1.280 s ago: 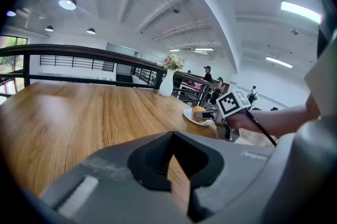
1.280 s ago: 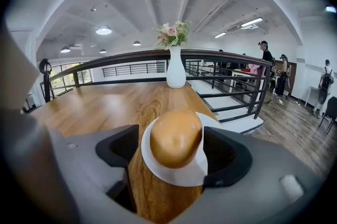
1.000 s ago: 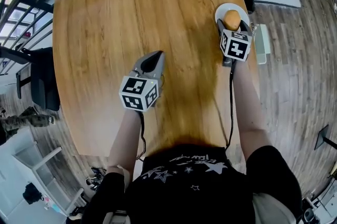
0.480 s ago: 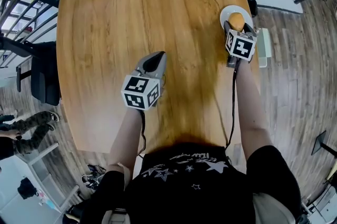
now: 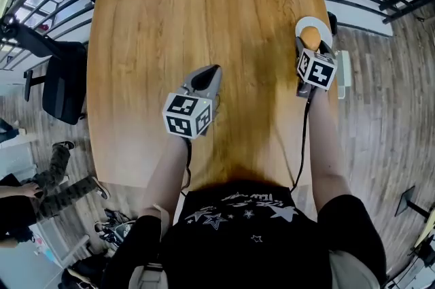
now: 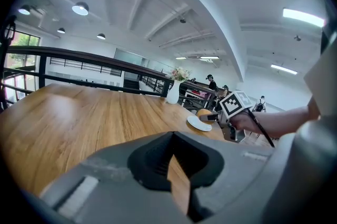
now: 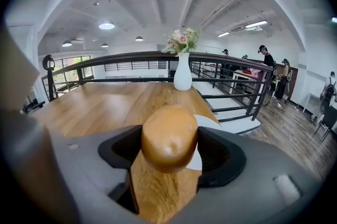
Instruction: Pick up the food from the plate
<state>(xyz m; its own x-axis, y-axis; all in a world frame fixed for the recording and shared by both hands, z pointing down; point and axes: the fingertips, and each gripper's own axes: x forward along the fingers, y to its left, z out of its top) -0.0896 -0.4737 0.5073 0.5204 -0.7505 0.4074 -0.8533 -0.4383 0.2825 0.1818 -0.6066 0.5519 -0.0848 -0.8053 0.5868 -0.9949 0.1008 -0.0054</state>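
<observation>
Head view showed a honey-coloured wooden worktop [image 5: 170, 22] with the person's arms reaching over its near edge. At its far right edge sat a small white round plate [image 5: 305, 23], and directly over it the right gripper [image 5: 310, 43] was clenched on a golden-brown rounded bread roll [image 7: 169, 137]. Right gripper view made the grasp plain. The roll filled the space between the two dark jaws, both pads pressed against its sides, and the jaws had just been closing in on it. The white of the plate showed only behind and below the roll, so the roll appeared to hang just clear of the plate rather than rest on it. Left gripper view, looking from the side, agreed, with the roll a little above the plate's rim. Whether its underside was wholly free could not be settled.

The left gripper [image 5: 211, 70] hovered over the bare middle of the worktop, well apart from the plate, its jaws drawn together on nothing. A white vase of flowers [image 7: 182, 75] stood beyond the plate at the far edge.

The main part of the task looked done: the food was enclosed and gripped. What was left, by my judgement, was to carry the roll clearly up and away from the plate without crushing it or letting it slip, since a smooth rounded crust gives the pads little to bite on. No other food showed on the visible part of the plate.
</observation>
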